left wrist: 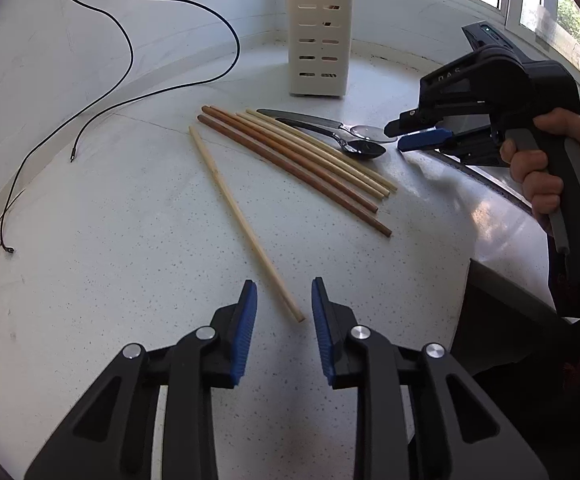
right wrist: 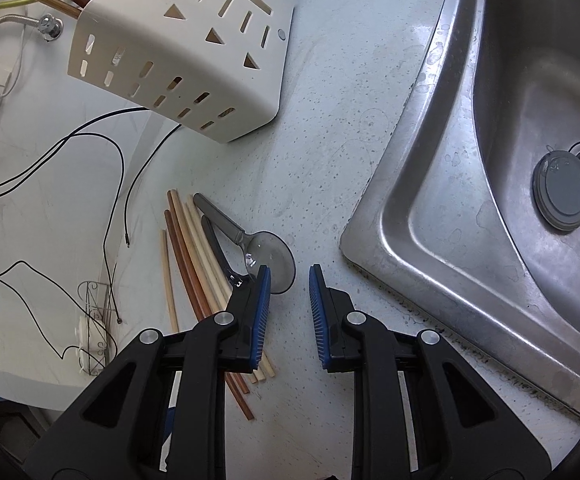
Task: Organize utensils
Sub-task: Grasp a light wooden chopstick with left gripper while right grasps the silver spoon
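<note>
Lying on the speckled white surface (left wrist: 130, 248): one pale chopstick (left wrist: 246, 226), apart from the rest, running from far left to near right. Its near tip sits between the blue pads of the left tongs (left wrist: 284, 300), closer to the right pad; the pads touch nothing. Left tongs: released, jaws spread.

Chopstick bundle (left wrist: 297, 160): brown and pale sticks side by side, just right of the single chopstick, slanting the same way.

Spoons: two, right of the bundle. Dark spoon (left wrist: 363, 149) nearer; clear spoon (left wrist: 369, 132) just beyond it, handles pointing far left.

Right tongs (right wrist: 290, 292): released, jaws spread, empty. In the right wrist view the left pad overlaps the clear spoon (right wrist: 270, 252) bowl and the neck of the dark spoon (right wrist: 218, 248); contact cannot be told. The bundle (right wrist: 194, 264) passes left of and under that finger. In the left wrist view the right tongs (left wrist: 409, 136) hover just right of the spoon bowls, gripped by a hand (left wrist: 541, 168).

Holder (left wrist: 318, 38): cream, slotted, upright at the far side of the surface, well apart from both tongs; stick ends show above its rim.

Sink (right wrist: 529, 160): steel, right of the surface, grey stopper (right wrist: 563, 192) beside the drain.

Black cables (left wrist: 122, 80): looped across the far left.
</note>
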Motion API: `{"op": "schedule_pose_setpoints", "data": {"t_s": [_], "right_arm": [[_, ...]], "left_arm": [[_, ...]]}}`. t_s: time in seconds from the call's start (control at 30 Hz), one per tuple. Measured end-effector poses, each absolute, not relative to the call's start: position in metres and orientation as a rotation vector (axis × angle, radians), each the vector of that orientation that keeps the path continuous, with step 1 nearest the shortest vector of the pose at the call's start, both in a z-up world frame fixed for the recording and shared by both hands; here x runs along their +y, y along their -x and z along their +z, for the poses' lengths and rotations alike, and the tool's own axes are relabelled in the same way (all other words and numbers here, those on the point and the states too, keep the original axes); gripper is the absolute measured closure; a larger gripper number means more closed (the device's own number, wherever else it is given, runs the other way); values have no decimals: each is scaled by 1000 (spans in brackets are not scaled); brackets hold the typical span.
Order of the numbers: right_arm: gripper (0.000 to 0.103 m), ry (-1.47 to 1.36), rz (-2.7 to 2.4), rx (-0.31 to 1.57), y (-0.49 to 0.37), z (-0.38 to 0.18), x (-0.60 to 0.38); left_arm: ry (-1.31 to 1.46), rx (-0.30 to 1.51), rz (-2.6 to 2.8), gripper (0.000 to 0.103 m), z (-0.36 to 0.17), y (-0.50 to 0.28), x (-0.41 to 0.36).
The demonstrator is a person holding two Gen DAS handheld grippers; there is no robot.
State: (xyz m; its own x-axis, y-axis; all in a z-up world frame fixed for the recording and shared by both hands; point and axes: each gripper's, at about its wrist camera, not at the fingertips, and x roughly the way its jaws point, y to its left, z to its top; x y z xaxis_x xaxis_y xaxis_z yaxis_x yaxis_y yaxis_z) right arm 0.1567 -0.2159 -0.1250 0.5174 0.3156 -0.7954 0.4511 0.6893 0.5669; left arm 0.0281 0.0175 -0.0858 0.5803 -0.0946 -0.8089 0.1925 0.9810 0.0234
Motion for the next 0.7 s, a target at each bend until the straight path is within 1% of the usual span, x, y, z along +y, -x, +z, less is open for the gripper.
{"op": "schedule_pose_setpoints", "data": {"t_s": [0.07,0.23,0.3,0.37,0.43,0.7], "right_arm": [[84,-857,-101,1055,-156,-126,-216],[84,-867,-113,1062,-155,-125,-214],[84,-861,-113,1065,-155,-125,-211],[85,-856,-115,1066,-155,-125,-209],[91,-849,-117,1073,-156,-126,-208],[98,-843,-129,1071,-157,-128,-206]], "left_arm": [[-115,950,-155,82,-89,-27,17],[-108,957,-130,85,-91,-27,16],[-106,956,-129,90,-91,-27,16],[-95,954,-119,92,-91,-27,17],[-68,953,-117,94,-91,-27,21],[-43,946,-91,97,-91,-27,25]]}}
